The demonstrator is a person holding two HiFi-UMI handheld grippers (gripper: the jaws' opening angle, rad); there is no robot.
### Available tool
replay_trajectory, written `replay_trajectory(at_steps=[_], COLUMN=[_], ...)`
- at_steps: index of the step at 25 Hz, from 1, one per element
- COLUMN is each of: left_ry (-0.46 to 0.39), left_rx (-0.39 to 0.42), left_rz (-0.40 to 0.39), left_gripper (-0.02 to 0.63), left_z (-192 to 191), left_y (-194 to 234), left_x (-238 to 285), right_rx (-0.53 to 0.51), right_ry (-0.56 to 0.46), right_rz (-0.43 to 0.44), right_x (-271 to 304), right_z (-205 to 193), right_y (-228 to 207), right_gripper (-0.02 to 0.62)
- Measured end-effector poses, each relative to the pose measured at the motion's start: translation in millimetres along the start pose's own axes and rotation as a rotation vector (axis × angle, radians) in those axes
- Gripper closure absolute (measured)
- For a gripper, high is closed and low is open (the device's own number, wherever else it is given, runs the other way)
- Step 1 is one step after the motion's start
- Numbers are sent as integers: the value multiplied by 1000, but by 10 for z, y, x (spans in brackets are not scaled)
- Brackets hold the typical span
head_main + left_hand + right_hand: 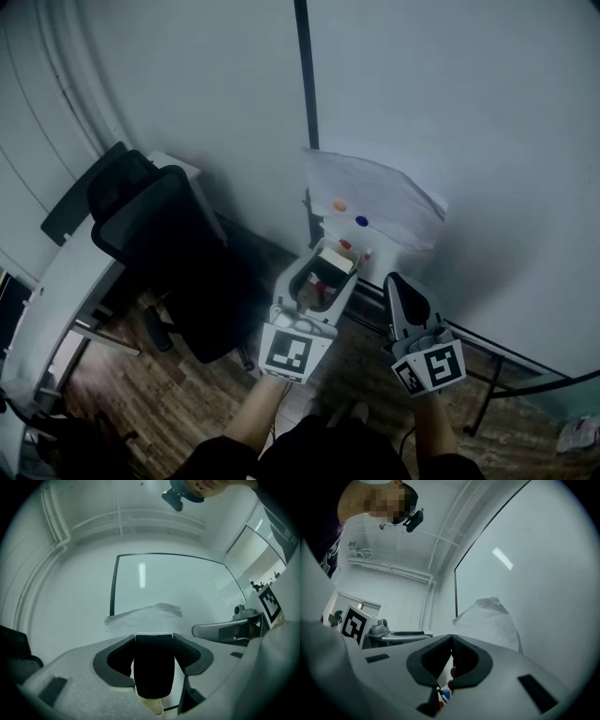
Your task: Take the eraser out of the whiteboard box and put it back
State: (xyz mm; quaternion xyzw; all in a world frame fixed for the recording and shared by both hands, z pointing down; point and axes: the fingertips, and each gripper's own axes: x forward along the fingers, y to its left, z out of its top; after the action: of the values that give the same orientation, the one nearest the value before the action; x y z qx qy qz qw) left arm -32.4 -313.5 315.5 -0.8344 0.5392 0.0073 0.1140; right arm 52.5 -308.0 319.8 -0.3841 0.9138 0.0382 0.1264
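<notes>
In the head view my left gripper (328,272) holds the eraser (334,262), a black felt block with a pale back, just in front of the whiteboard's lower edge. The left gripper view shows that eraser (154,667) clamped between the two dark pads, filling the gap. The whiteboard box (361,251) sits right behind it, mostly hidden, with red marker caps showing. My right gripper (397,283) hangs to the right of the eraser, shut and empty. In the right gripper view its pads (459,656) meet, and red and blue markers (443,694) show below them.
A crumpled paper sheet (380,197) hangs on the whiteboard (450,103) with an orange magnet (339,205) and a blue magnet (362,221). A black office chair (159,244) and a curved desk (56,291) stand at the left. The board's stand legs (506,361) run across the wooden floor.
</notes>
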Motion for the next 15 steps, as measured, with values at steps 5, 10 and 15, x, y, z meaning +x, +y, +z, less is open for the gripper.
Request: replay_trajectory(at_steps=[5, 10, 15], left_ry=[24, 52, 62], left_rx=[-34, -70, -68], left_rz=[-11, -21, -33], left_gripper=[362, 361, 361], left_z=[-216, -436, -550], left_y=[97, 133, 149], left_x=[104, 192, 254], right_rx=[23, 46, 56], right_ry=[30, 53, 70], right_rz=[-15, -29, -40], right_x=[114, 167, 183], right_z=[-189, -361, -479], right_y=[-35, -82, -147], right_gripper=[592, 592, 592])
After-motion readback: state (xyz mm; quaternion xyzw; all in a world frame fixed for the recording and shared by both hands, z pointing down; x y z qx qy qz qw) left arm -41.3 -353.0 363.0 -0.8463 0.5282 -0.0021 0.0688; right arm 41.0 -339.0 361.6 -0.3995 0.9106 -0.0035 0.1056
